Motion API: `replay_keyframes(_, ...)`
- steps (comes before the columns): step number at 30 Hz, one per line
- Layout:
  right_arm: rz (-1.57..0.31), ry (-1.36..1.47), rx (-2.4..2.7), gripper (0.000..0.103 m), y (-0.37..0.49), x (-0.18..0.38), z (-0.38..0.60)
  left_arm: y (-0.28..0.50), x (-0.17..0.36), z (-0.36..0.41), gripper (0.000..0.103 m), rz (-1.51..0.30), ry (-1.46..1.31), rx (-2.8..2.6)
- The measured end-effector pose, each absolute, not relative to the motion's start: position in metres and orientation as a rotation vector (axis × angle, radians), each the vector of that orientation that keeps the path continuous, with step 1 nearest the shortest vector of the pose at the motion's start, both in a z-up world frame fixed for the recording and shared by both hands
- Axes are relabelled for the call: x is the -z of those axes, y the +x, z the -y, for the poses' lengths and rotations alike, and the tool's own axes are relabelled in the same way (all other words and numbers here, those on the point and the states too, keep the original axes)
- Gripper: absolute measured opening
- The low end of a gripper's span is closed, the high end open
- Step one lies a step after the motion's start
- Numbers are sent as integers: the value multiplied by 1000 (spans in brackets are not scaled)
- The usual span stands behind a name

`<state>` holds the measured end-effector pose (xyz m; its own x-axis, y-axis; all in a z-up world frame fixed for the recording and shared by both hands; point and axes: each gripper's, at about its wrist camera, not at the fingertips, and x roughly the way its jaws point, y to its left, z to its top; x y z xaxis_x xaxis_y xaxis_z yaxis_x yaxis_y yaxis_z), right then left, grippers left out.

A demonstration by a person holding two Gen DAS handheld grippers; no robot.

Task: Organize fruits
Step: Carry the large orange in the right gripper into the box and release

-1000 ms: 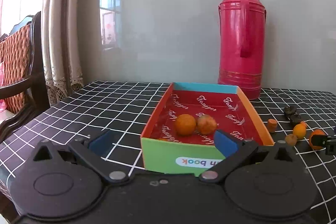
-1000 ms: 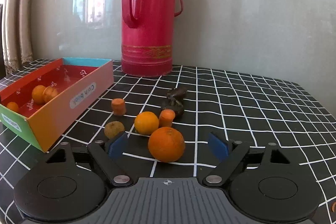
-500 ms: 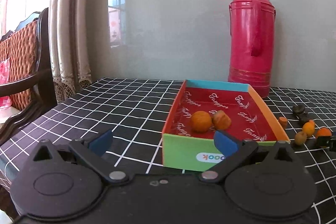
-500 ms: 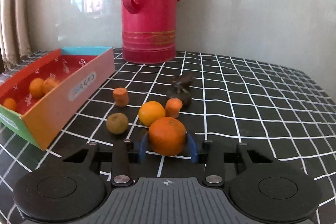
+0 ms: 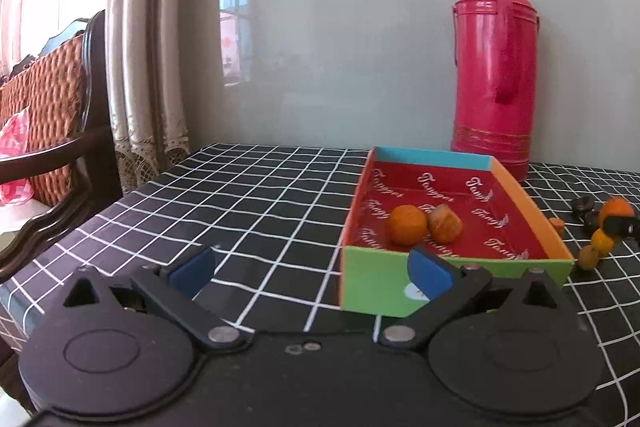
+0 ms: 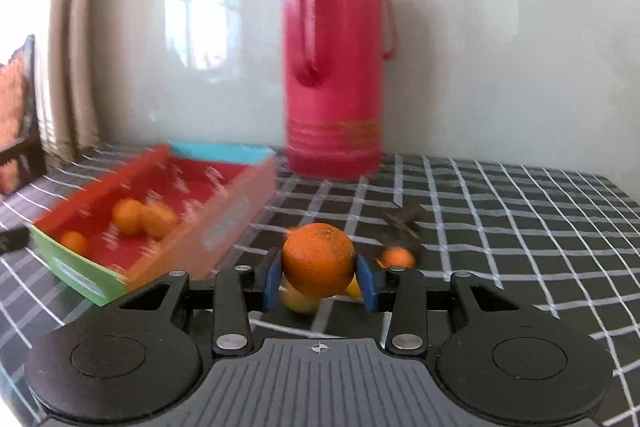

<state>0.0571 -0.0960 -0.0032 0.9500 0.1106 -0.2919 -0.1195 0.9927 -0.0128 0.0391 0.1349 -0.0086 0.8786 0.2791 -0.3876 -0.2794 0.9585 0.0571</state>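
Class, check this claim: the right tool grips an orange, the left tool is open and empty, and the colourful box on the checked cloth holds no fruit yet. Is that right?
Not quite. The box already holds fruit: the right wrist view shows three pieces inside. The rest stands: the right tool grips the orange, and the left tool is open and empty.

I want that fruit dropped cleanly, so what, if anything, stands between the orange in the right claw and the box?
Nothing visible does. The right claw holds the orange above the tablecloth, and the box lies open-topped to its left. Only the box's near side wall has to be cleared. The flask stands further back.
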Motion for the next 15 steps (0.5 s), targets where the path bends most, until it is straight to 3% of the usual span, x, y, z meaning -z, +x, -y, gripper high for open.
replay_keyframes(11,-197,-46,-334,41,54,0,22,34,13,-148,97,-429,17,-316)
replay_keyframes(14,-160,-59,-286,99,53,4,11,34,12,-145,97,-428,18,-310)
replay_keyframes(15,-144,-41,-302,99,51,1,13,34,12,-143,97,-428,20,-305)
